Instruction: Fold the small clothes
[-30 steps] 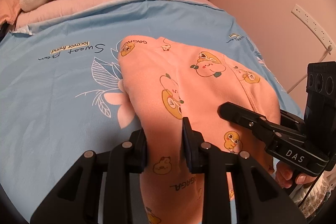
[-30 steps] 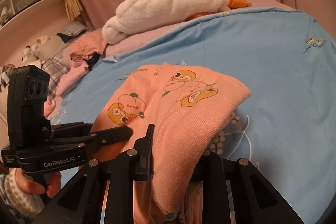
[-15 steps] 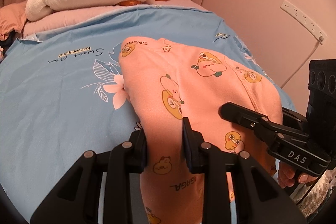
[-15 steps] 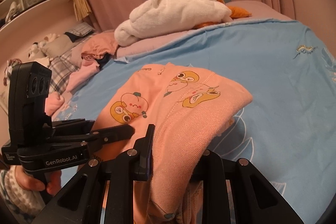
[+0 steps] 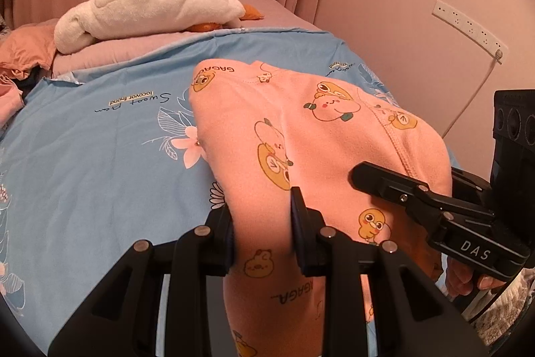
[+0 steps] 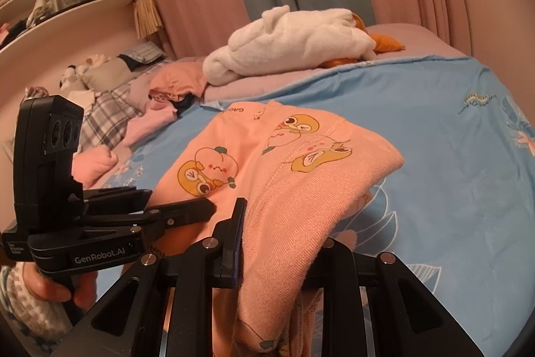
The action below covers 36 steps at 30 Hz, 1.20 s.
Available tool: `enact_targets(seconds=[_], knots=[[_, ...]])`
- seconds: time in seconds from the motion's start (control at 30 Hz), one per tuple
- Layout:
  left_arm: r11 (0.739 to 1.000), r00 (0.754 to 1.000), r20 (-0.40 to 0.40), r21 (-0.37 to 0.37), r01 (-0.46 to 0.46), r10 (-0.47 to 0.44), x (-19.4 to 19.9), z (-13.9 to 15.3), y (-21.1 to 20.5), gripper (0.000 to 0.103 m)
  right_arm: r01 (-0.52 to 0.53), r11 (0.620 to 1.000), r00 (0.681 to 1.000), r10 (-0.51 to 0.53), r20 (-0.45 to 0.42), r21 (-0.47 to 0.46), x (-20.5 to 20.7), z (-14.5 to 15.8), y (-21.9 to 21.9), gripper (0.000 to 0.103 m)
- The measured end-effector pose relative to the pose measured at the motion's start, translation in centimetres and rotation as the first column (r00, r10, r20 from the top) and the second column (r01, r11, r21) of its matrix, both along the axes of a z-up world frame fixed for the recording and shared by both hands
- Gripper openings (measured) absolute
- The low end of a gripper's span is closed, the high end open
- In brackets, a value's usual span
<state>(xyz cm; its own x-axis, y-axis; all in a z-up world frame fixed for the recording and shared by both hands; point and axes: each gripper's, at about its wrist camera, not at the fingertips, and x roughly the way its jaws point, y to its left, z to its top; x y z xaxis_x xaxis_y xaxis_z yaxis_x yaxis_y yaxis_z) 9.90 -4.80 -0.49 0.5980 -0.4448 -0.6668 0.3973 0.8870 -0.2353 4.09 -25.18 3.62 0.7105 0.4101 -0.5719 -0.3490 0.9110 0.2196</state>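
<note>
Garment on the blue bed sheet, long axis running away from me | left fingers clenched on its near edge | right fingers clenched on same edge, beside them | far end rests ahead, both hands equally near.

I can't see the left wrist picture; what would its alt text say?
Two black gripper fingers pinch a fold of peach cartoon-print baby garment lifted over a light blue floral bedsheet. The other black handheld gripper grips it at right; a white fluffy blanket lies behind.
</note>
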Motion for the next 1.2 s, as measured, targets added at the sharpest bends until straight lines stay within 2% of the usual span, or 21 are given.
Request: enact_targets(seconds=[0.67,1.2], knots=[[0.999,0.997,0.077,0.005,-0.032,0.031,-4.8,3.1,1.3,0.028,-0.037,0.999,0.996,0.039,0.086,-0.024,-4.5,2.4,1.1,0.025],[0.998,0.991,0.114,0.000,-0.063,0.063,-6.6,4.6,2.9,0.028,-0.074,0.996,0.988,0.080,0.130,-0.052,-5.5,3.7,2.5,0.025]])
